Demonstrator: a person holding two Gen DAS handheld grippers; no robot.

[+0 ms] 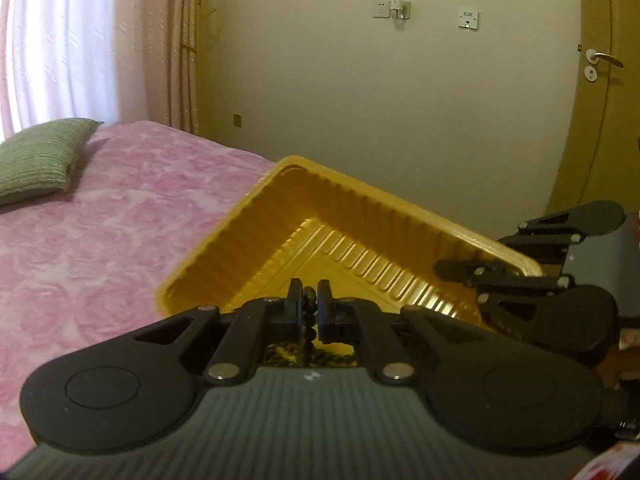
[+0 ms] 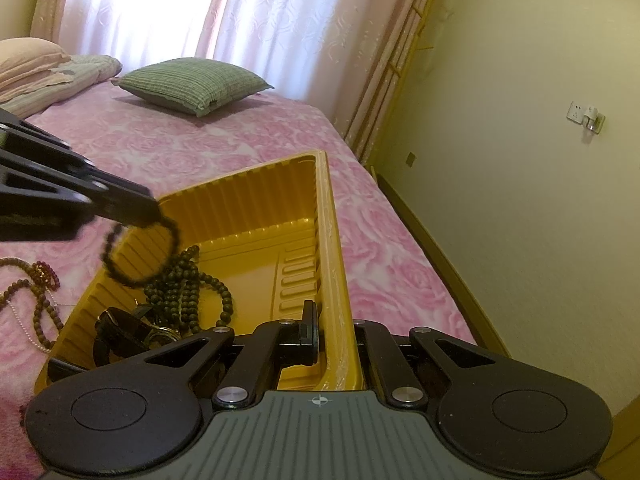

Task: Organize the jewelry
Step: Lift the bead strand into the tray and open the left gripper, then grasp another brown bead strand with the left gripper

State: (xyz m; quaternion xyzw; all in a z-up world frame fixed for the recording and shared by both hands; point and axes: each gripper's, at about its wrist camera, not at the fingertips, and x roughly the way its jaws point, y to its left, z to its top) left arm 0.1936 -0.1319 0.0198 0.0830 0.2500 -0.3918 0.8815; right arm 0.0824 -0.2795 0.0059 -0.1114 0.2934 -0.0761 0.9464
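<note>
Tray (image 2: 328,216) is sitting on the bed (image 2: 224,148), beads (image 2: 192,280) piling in its near-left corner. More necklaces (image 2: 36,292) are lying outside at its 9 o'clock, pillow (image 2: 192,84) sitting beyond at 11.

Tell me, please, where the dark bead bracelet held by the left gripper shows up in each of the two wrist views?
Left wrist view: the bead bracelet sits low at centre, pinched between the left gripper's jaws, mostly hidden.
Right wrist view: the same bracelet hangs as a loop at centre left, over the tray's near-left wall.
Shared landmark: the yellow tray, which the right gripper clamps by its wall.
</note>
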